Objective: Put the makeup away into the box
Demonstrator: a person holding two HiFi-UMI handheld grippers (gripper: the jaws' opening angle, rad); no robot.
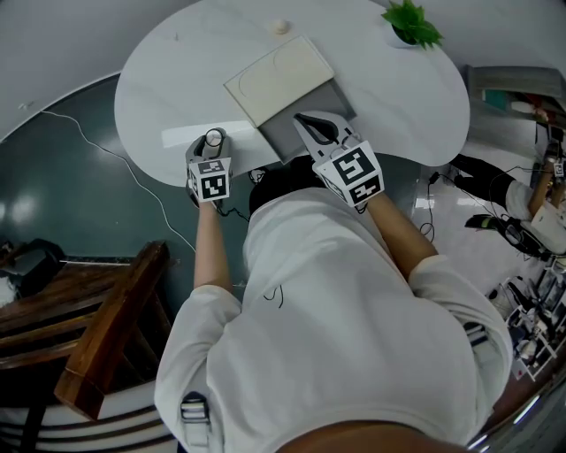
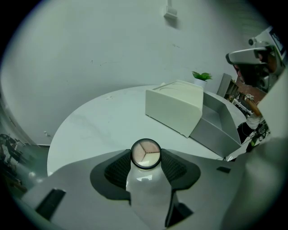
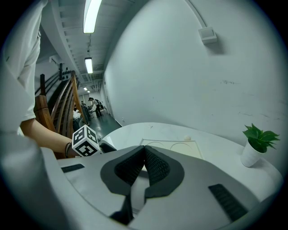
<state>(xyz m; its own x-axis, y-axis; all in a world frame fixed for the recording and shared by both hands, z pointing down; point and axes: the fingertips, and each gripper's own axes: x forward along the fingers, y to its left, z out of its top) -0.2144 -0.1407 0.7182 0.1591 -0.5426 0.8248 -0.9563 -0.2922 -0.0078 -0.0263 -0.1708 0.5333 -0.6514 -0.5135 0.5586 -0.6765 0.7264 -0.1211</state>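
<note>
We see the left claw grasping a round makeup compact. Its dark ribbed pads meet the compact's black rim on either side, and the lid shows three pale pink wedges facing up toward us. From the head view, the compact sits at the very tip of this claw, above the near edge of the white round tabletop. We cannot tell whether it rests on the surface or is lifted just off it. The box stands open to the right of the compact and apart from it, with its grey tray toward us and its cream lid laid back beyond it. The right claw is clenched, with its pads pressed together at the tips and nothing between them. In the head view it hangs over the grey tray of the box. A small potted plant stands at the far right of the tabletop, well apart from both claws.
</note>
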